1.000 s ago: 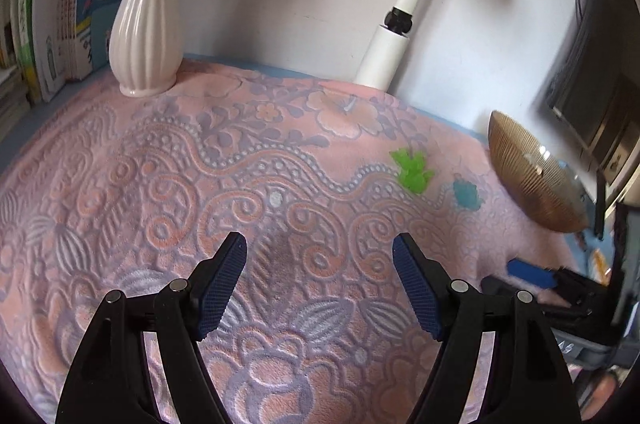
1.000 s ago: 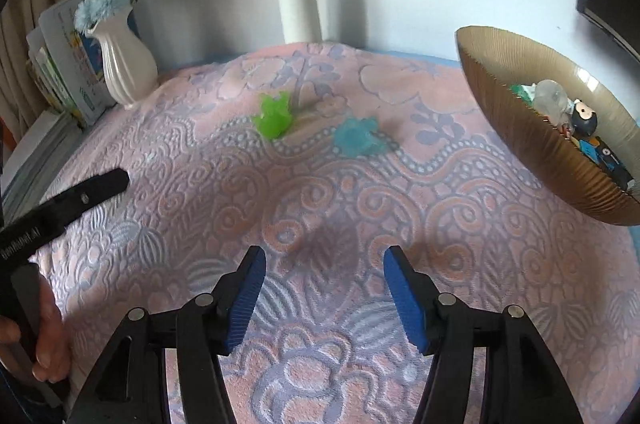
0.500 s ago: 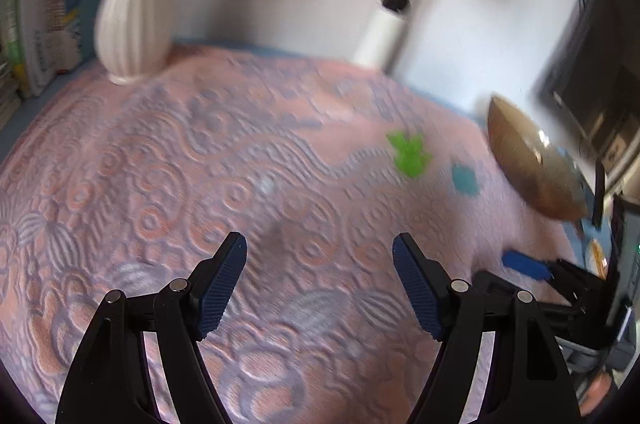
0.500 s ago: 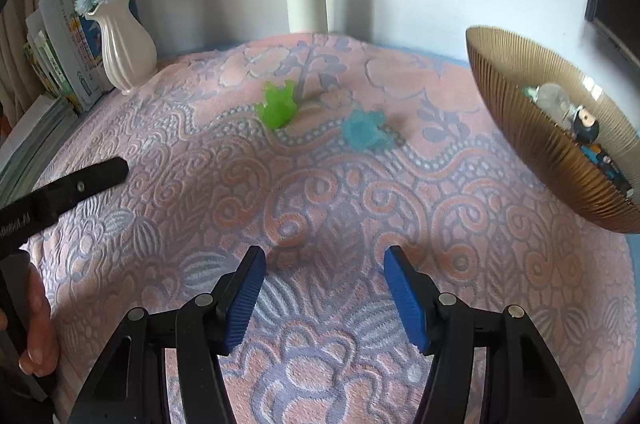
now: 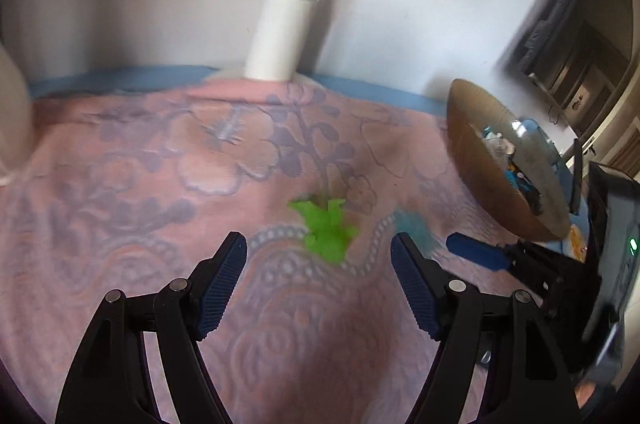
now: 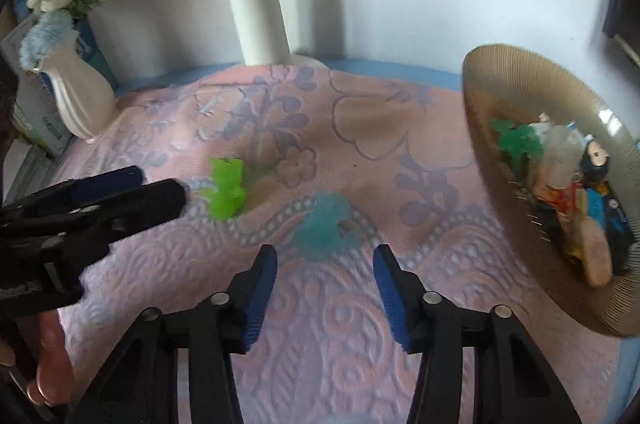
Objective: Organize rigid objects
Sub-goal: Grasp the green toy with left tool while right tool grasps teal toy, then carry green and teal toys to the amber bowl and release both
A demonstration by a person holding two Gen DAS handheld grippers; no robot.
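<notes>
A green toy figure (image 5: 326,226) lies on the pink patterned cloth, just ahead of my open left gripper (image 5: 319,260); it also shows in the right wrist view (image 6: 227,189). A teal toy figure (image 6: 326,224) lies just ahead of my open right gripper (image 6: 325,266); it is partly hidden in the left wrist view (image 5: 412,224). A gold ribbed bowl (image 6: 516,96) at the right holds several small toys; it also shows in the left wrist view (image 5: 472,160). Both grippers are empty. The left gripper (image 6: 160,190) shows from the side in the right wrist view, close to the green toy.
A white post (image 6: 260,12) stands at the back of the table against the wall. A white vase (image 6: 82,92) with blue flowers and some books stand at the back left. Dark equipment (image 5: 608,244) stands past the table's right edge.
Both grippers have moved forward toward the toys, which now look much larger. The left gripper has swung right, from facing the vase to facing the green toy. Both stay open.
</notes>
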